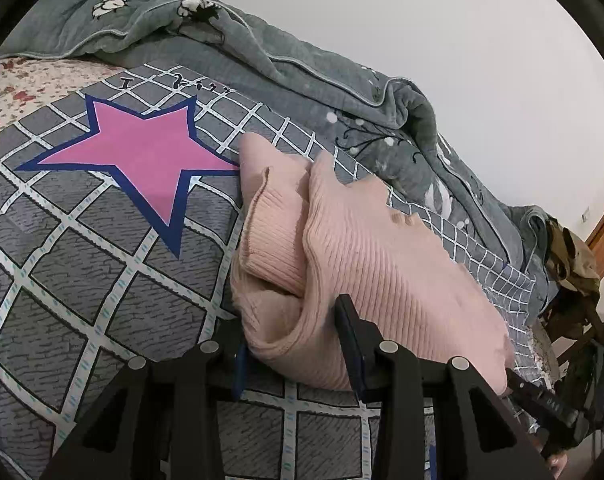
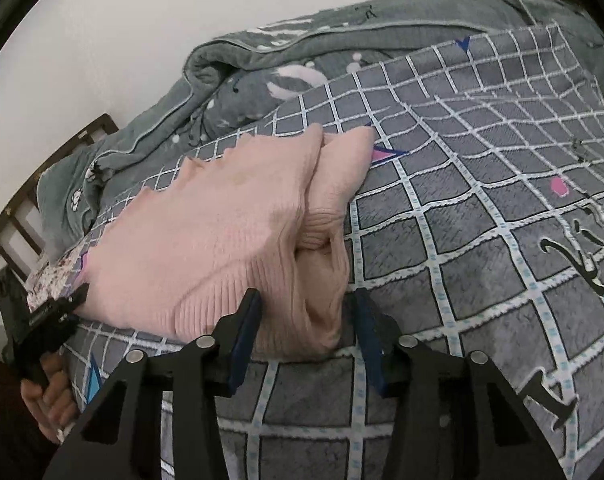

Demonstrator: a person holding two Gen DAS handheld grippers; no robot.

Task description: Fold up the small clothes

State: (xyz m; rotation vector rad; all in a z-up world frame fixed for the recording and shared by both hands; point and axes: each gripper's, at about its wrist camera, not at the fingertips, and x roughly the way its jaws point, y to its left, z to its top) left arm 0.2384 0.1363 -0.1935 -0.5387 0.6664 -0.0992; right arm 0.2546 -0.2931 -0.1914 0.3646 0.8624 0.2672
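A pink ribbed sweater (image 1: pixel 382 256) lies folded on a grey checked bedsheet (image 1: pixel 101 280) printed with a pink star. In the left wrist view my left gripper (image 1: pixel 293 344) is at the sweater's near left corner, and a thick fold of cloth fills the gap between its pads. My right gripper (image 2: pixel 306 312) holds the other near corner (image 2: pixel 302 312) the same way, the knit bunched and wrinkled between its blue pads. Each gripper also shows at the edge of the other's view: the right gripper (image 1: pixel 542 396), and the left gripper (image 2: pixel 57 312) with a hand (image 2: pixel 49 400) on it.
A grey-green quilt (image 1: pixel 302 60) is bunched along the white wall behind the sweater. A floral sheet (image 1: pixel 17 92) shows at the far left. A dark wooden bed rail (image 2: pixel 17 208) and a pile of clothes on a chair (image 1: pixel 574 272) stand past the bed's end.
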